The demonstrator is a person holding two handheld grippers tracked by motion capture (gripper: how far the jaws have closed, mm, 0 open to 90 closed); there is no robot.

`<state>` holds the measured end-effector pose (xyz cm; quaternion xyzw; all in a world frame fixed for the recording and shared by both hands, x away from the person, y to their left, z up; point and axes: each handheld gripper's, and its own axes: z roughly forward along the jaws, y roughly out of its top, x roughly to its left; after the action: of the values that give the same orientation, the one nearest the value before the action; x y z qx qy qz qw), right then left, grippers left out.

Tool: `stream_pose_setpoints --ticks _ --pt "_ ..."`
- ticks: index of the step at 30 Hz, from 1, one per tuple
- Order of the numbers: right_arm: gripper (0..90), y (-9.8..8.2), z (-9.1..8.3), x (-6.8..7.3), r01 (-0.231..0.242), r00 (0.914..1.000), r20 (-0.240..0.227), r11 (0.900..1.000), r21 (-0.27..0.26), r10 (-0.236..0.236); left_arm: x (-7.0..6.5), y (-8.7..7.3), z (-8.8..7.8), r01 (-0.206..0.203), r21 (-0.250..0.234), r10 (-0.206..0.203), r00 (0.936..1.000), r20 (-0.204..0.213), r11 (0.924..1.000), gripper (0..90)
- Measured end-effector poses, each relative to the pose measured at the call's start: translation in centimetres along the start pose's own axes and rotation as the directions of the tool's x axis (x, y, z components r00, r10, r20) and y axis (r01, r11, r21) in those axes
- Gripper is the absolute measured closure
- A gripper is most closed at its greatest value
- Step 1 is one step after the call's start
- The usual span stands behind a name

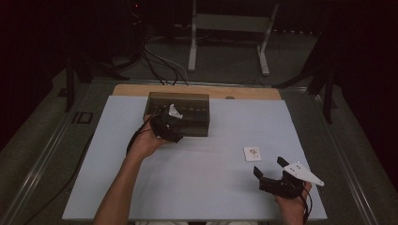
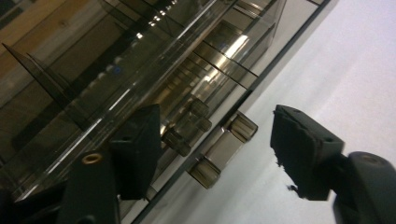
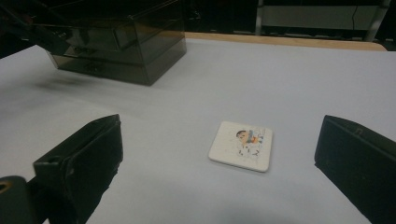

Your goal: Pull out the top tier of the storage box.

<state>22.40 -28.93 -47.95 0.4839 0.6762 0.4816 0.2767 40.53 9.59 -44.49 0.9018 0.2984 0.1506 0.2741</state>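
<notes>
The right hand-held gripper (image 1: 271, 169) is held low at the near right of the table (image 1: 211, 197), its jaws wide apart, with nothing between them. A small white tile (image 3: 241, 145) is seen flat just ahead of it. The left hand-held gripper (image 2: 217, 144) is placed at the smoky plastic drawer box (image 1: 179, 112); its jaws stand apart around a drawer handle (image 2: 223, 150), not pressing it.

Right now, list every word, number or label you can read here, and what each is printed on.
None can be read.
White tile: a small coloured cartoon picture, with marks too blurred to read.
Smoky drawer box: no label to be seen.
</notes>
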Motion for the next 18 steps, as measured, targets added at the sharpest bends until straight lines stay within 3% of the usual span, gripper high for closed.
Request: stream_pose_setpoints --ticks 7,18 --pt "1.4 0.00 0.03 0.04 0.001 1.0000 -0.001 1.000 0.001 -0.001 0.09 0.06 -0.16 -0.006 0.002 0.006 0.9998 -0.016 1.0000 51.0" --pt "1.4 0.00 -0.03 -0.07 -0.004 1.0000 0.003 1.000 0.001 0.004 -0.51 0.12 -0.34 -0.023 0.010 0.024 0.9996 -0.016 0.9997 53.2"
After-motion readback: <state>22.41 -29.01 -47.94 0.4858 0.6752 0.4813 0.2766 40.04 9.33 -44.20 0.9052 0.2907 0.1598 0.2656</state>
